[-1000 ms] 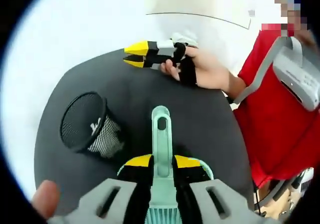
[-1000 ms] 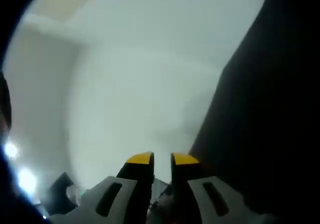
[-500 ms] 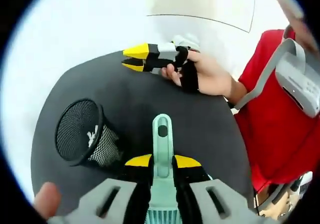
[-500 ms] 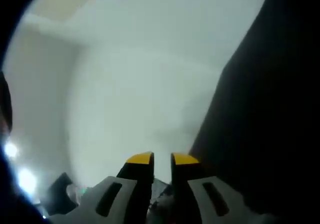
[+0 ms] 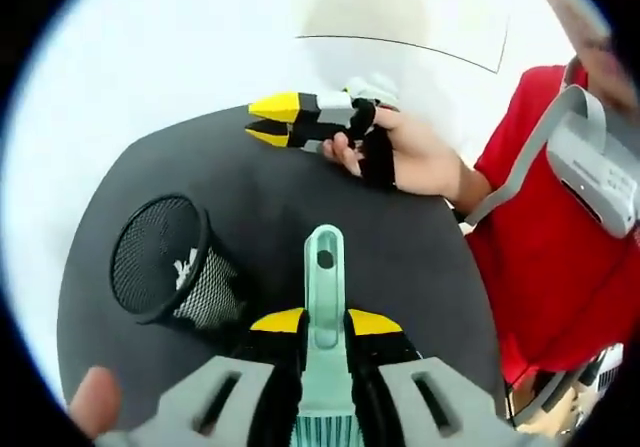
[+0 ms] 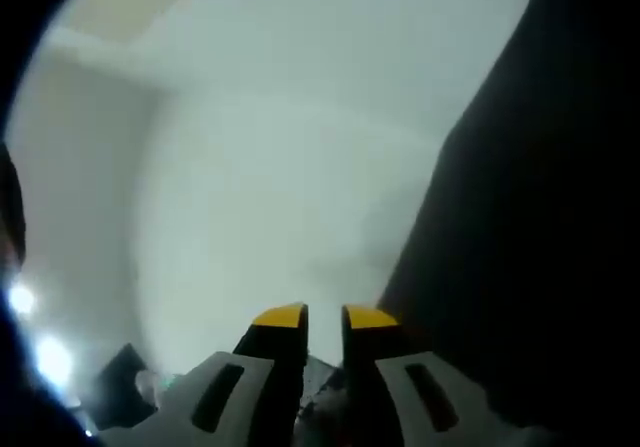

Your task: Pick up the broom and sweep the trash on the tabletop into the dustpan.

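Left gripper view is showing the left gripper (image 5: 325, 322) with its fingers closing on the pale green plastic broom handle (image 5: 323, 287) at lower centre, above the dark round surface (image 5: 400, 247). A black mesh cup (image 5: 175, 272) is lying at the left; the right gripper (image 5: 272, 120), held by a hand at upper centre, is nearly shut on nothing. Neither trash nor dustpan is visible, so sweeping is likely still pending.

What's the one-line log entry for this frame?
left gripper: shut on mint broom handle | right gripper: near-closed, empty, at far edge of dark round table | mesh cup: on its side | sweeping: not started
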Demonstrator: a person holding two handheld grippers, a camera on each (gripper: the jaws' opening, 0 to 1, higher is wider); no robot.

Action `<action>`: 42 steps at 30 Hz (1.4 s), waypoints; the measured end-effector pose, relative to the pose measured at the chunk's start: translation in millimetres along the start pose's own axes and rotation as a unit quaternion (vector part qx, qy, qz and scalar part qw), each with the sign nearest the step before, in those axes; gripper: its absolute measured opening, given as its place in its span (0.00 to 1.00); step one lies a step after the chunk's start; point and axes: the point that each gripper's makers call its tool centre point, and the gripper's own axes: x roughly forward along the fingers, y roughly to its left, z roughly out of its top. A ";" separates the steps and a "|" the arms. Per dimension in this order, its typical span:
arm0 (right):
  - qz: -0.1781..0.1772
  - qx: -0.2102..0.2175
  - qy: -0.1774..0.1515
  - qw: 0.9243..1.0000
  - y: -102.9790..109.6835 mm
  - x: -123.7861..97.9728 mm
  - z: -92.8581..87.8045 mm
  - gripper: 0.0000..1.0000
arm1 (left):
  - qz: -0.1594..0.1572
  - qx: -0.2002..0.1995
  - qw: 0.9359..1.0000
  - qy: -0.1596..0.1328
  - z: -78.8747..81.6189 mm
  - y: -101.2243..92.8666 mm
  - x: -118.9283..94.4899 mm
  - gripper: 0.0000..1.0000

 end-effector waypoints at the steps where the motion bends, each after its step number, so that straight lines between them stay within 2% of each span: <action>1: 0.000 0.000 0.000 1.000 0.0 -0.1 0.0 0.16 | 0.001 -0.004 1.000 0.002 -1.4 0.0 0.0 0.13; 5: 0.000 0.000 -0.001 1.000 -0.4 -0.1 0.2 0.16 | 0.004 -0.018 1.000 0.008 -3.7 0.6 -1.2 0.13; 8: 0.000 -0.001 -0.001 1.000 -0.4 -0.1 0.0 0.16 | 0.004 0.008 1.000 0.008 -3.7 0.4 0.4 0.13; 9: -0.001 -0.002 -0.001 1.000 -0.5 0.0 0.0 0.16 | 0.010 0.018 1.000 0.001 -0.4 2.1 -0.5 0.14; 10: -0.001 -0.002 -0.001 1.000 -0.6 0.1 0.1 0.16 | 0.014 0.010 1.000 -0.017 6.4 2.6 -2.9 0.15; 12: 0.000 -0.001 -0.001 1.000 -0.7 0.2 0.1 0.16 | 0.016 -0.008 0.999 -0.047 19.6 3.0 -11.8 0.09; 13: 0.000 -0.001 -0.001 1.000 -0.8 0.3 0.1 0.16 | 0.023 -0.003 0.998 -0.051 22.3 5.5 -16.2 0.05; 14: 0.000 0.000 -0.001 1.000 -0.9 0.4 0.0 0.16 | 0.042 0.009 0.998 -0.047 22.1 10.9 -17.4 0.04; 16: -0.001 -0.002 -0.001 1.000 -1.2 0.6 0.0 0.16 | 0.076 0.040 0.996 -0.005 8.4 20.1 -12.7 0.07; 17: -0.004 -0.004 0.001 1.000 -2.2 1.1 -0.7 0.16 | 0.074 0.047 0.996 0.008 2.2 18.4 -6.9 0.13; 19: -0.008 -0.012 0.014 1.000 -1.9 2.7 -6.1 0.16 | 0.069 0.031 0.997 0.010 -2.7 15.7 2.3 0.19; 23: -0.006 -0.024 0.028 0.999 -1.1 3.4 -10.8 0.16 | 0.078 0.034 0.996 0.001 -2.0 18.8 4.5 0.19; 27: -0.005 -0.019 0.025 1.000 -2.1 0.6 -8.1 0.16 | 0.084 0.028 0.996 -0.009 -2.6 20.4 5.2 0.19; 28: -0.005 -0.019 0.026 0.999 -1.7 0.7 -8.3 0.16 | 0.091 0.029 0.995 -0.010 -3.1 20.6 7.2 0.18; 29: -0.005 -0.020 0.029 0.999 -1.2 1.1 -9.6 0.16 | 0.112 0.043 0.993 0.001 -6.2 25.0 5.3 0.18; 30: -0.005 -0.021 0.038 0.999 -0.9 1.7 -12.8 0.16 | 0.129 0.062 0.990 0.008 -7.2 27.8 4.5 0.19; 31: -0.002 -0.022 0.056 0.998 0.6 1.9 -19.4 0.16 | 0.137 0.072 0.988 -0.004 -2.9 27.0 5.0 0.20; 32: 0.000 -0.024 0.075 0.997 2.7 1.8 -27.6 0.16 | 0.145 0.086 0.986 -0.001 -2.9 25.4 4.4 0.20; 34: -0.002 -0.028 0.111 0.993 4.0 1.9 -42.2 0.16 | 0.166 0.081 0.983 0.000 -5.1 24.3 -2.2 0.20; 36: 0.002 0.000 0.145 0.989 7.1 0.0 -53.8 0.16 | 0.185 0.084 0.979 -0.008 -8.1 24.2 -11.9 0.20; 38: 0.006 0.051 0.195 0.979 12.1 -5.3 -69.8 0.18 | 0.210 0.101 0.972 -0.029 -9.8 25.0 -23.8 0.18; 39: -0.004 0.060 0.208 0.976 11.9 -8.1 -76.4 0.20 | 0.226 0.100 0.968 -0.041 -14.2 25.1 -31.5 0.17; 40: -0.010 0.044 0.233 0.971 12.9 -13.6 -86.4 0.22 | 0.242 0.094 0.964 -0.052 -16.8 25.7 -35.8 0.16; 41: -0.012 0.029 0.259 0.965 15.4 -18.0 -96.7 0.22 | 0.244 0.100 0.962 -0.068 -19.5 21.9 -37.6 0.16; 42: -0.016 0.020 0.280 0.960 18.6 -21.0 -106.3 0.22 | 0.247 0.103 0.959 -0.094 -19.0 17.7 -37.4 0.15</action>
